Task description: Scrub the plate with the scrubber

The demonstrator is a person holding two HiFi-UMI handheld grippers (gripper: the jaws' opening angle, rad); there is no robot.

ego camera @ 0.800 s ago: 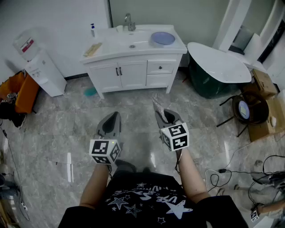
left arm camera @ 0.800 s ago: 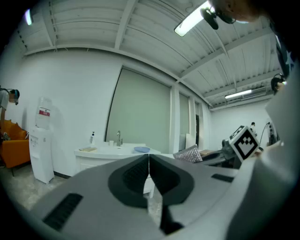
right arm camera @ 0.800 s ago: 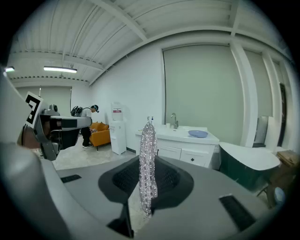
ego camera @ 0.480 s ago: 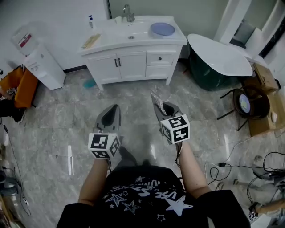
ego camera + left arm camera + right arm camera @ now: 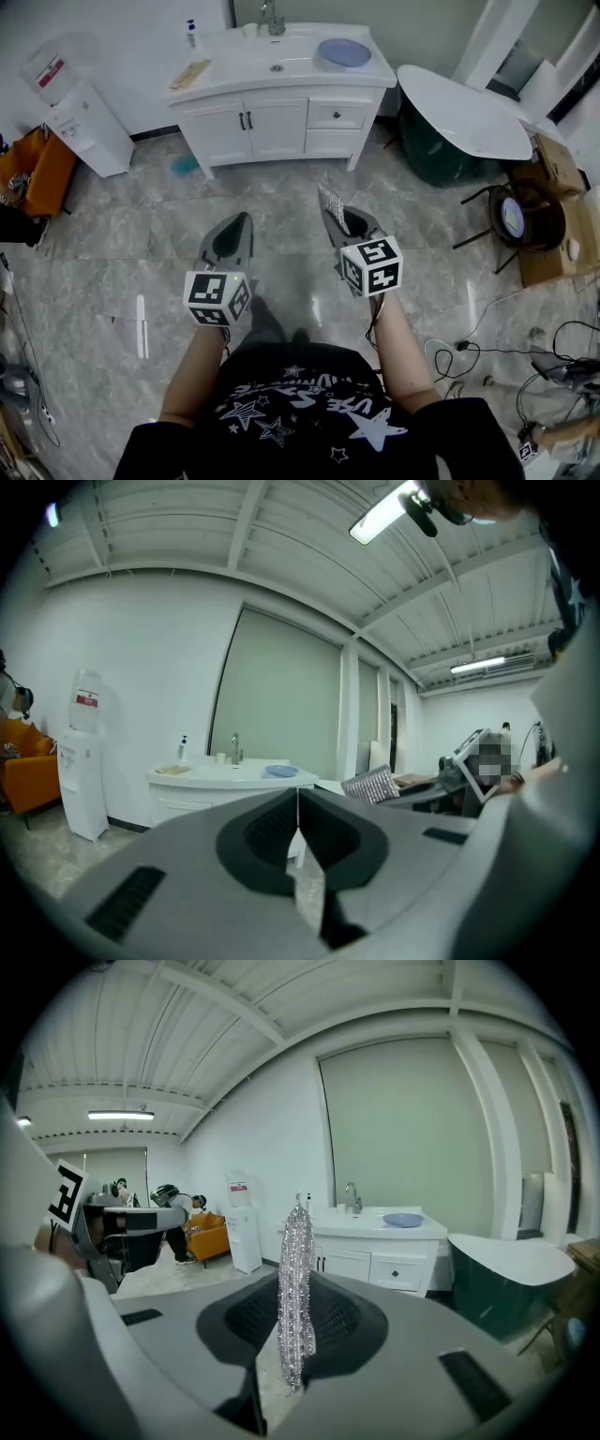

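My right hand-held gripper pinches the scrubber by one edge; this glittery mesh should handle limp and light. My left hand-held gripper is closed, empty. The plate, too far to read well, probably breakable, lies on the table ahead.

Head view shifted: the whole scene slid toward the top edge. The vanity and plate rose until the faucet was cut by the frame. The left gripper and the right gripper, with its scrubber, also sat slightly higher in frame.
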